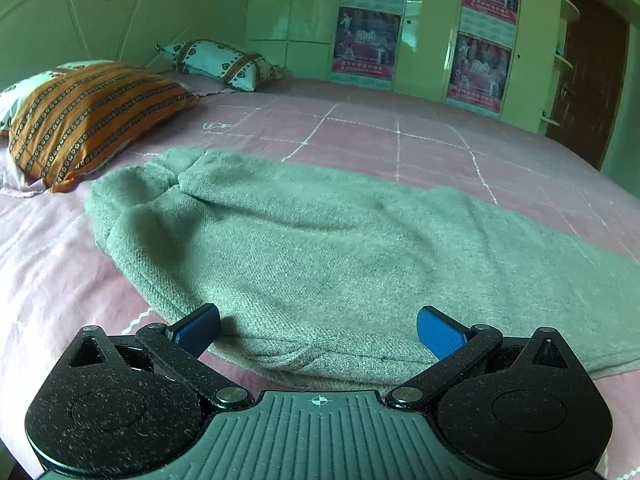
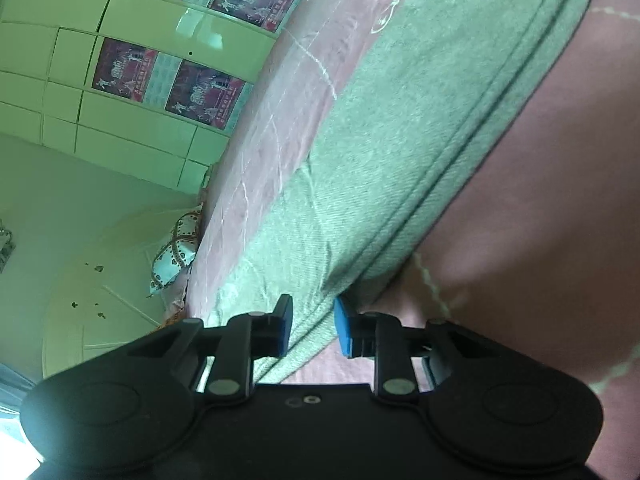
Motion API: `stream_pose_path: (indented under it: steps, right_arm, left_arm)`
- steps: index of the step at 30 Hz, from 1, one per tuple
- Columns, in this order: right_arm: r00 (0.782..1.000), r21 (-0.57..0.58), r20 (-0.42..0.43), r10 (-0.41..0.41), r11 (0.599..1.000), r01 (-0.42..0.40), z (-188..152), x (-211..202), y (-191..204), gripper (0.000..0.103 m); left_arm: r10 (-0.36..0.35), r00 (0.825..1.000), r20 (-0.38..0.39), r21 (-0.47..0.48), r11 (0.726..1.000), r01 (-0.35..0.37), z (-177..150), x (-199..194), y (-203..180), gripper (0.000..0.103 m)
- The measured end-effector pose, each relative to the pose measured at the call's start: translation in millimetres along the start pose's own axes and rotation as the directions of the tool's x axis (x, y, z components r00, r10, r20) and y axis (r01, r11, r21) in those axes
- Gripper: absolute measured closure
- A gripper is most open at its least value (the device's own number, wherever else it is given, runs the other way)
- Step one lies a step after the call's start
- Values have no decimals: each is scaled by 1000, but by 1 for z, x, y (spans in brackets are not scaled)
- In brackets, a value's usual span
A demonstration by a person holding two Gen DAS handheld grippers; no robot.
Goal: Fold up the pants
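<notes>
I see the grey-green pants lying spread on the pink bed, my left tool spread wide over their near edge, my right tool narrow, straddling the hem without pinching it.

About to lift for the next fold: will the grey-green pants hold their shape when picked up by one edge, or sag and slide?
The pants will likely sag: the thick knit lies in soft wrinkles and already bunches near the orange pillow. Stacked layers along the hem may separate unless all are pinched. The fuzzy weave probably grips the bedsheet and drags rather than slides.
</notes>
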State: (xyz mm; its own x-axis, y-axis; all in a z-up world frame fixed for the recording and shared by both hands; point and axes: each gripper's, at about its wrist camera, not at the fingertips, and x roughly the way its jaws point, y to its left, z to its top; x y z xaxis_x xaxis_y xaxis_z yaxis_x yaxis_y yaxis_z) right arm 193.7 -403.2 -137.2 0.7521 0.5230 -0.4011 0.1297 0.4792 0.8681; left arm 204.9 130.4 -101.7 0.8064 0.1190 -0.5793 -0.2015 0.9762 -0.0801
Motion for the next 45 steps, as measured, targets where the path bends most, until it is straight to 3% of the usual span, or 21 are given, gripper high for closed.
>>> stream_pose_path:
  steps: [4,8,11,15,17,20,25,29,32,34,36,38,41,45]
  right_arm:
    - [1000,-14,0,-29,999,29,0,7,1,103]
    - [999,-115,34,-22,993,26,-10,-12,19,103]
    - [1000,-110,28,-7,994,10,-12,-19,18,103]
    - [996,-99,2,-93,991,93,-15,-5,0,103]
    - [996,-81,13,-84,993,85,-16,-5,-1,103]
    - [996,-101,74,-54,993,61,-12,-27,8,90]
    - [980,0,185,-76,997,78,9,-71,-16,90]
    - [974,106,217,-68,993,46,19,-85,-43,90]
    - [968,112,230,-102,991,78,19,-78,-49,103]
    - [963,107,237,-128,989,105,19,-77,-52,103]
    - [947,104,298,-120,990,93,20,-92,-47,94]
    - [911,115,386,-144,988,107,26,-112,-46,83]
    - [858,157,458,-233,971,180,42,-128,-54,80]
    - [829,233,478,-289,952,198,58,-130,-74,82]
  left_arm:
    - [-5,1000,7,-8,1000,5,-3,-1,1,0]
    - [-11,1000,13,-24,1000,12,-3,-2,3,0]
    - [-4,1000,12,-16,1000,4,-4,-1,1,0]
    - [-7,1000,11,-14,1000,7,-4,-1,2,0]
    - [-11,1000,11,-19,1000,11,-4,-1,3,0]
    - [-16,1000,14,-29,999,16,-4,-2,5,0]
    - [-4,1000,12,-11,1000,5,-5,1,1,0]
    - [-1,1000,15,-4,1000,1,-7,1,1,0]
    - [4,1000,14,2,1000,-4,-8,1,-1,0]
    - [7,1000,16,5,1000,-7,-8,0,-1,0]
    - [8,999,31,9,1000,-8,-6,-8,-5,0]
    - [-24,999,42,21,1000,23,-2,-17,-15,0]
    - [-57,997,54,88,995,52,4,-19,-46,0]
    - [-91,996,16,150,985,88,9,-7,-92,0]
